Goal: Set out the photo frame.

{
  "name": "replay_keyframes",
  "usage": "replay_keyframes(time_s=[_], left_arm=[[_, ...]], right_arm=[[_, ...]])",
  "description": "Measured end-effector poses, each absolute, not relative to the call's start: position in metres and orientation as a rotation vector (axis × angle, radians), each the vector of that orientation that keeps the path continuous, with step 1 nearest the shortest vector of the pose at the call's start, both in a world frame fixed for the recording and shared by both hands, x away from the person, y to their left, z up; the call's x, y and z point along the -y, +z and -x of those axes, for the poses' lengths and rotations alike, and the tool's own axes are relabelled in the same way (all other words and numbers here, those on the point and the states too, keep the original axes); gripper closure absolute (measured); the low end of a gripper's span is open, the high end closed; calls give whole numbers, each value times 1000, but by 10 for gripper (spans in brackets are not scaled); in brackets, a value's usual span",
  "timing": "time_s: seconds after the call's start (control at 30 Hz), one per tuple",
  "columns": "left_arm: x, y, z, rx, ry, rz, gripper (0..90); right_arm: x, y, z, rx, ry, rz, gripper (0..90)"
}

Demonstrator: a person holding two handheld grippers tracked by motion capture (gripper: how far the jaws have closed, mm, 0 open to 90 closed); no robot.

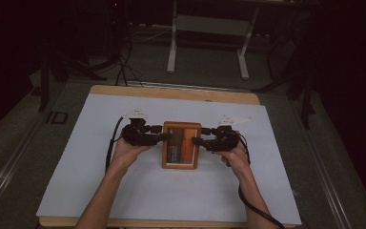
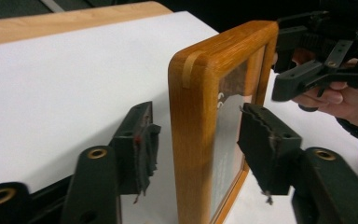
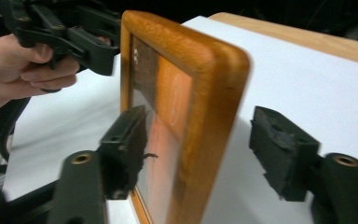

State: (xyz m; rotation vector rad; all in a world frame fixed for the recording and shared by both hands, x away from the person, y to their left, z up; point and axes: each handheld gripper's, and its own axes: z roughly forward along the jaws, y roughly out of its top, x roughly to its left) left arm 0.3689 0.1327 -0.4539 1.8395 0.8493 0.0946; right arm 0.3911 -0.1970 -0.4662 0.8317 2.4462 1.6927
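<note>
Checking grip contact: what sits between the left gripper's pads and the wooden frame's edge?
Nothing. In the left gripper view the wooden frame stands between the open pads of the left gripper, a bare gap on each side.

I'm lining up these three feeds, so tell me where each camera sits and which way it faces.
High view: above the person's side, looking forward and down on the table; both forearms, left gripper, right gripper.
Left gripper view: rides the left gripper, jaws astride the wooden picture frame; right hand beyond.
Right gripper view: faces back; left hand beyond.
Both gripper views share the frame, from opposite edges.
</note>
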Motion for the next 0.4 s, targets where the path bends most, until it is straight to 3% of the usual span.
replay_keyframes(time_s=[0.27, 0.4], left_arm=[[-167, -459, -355, -942, 152, -1785, 420], [-184, -468, -344, -1076, 248, -1810, 405]], right_arm=[[229, -458, -379, -2355, 1678, -876, 302], [245, -460, -374, -2323, 1577, -918, 286]])
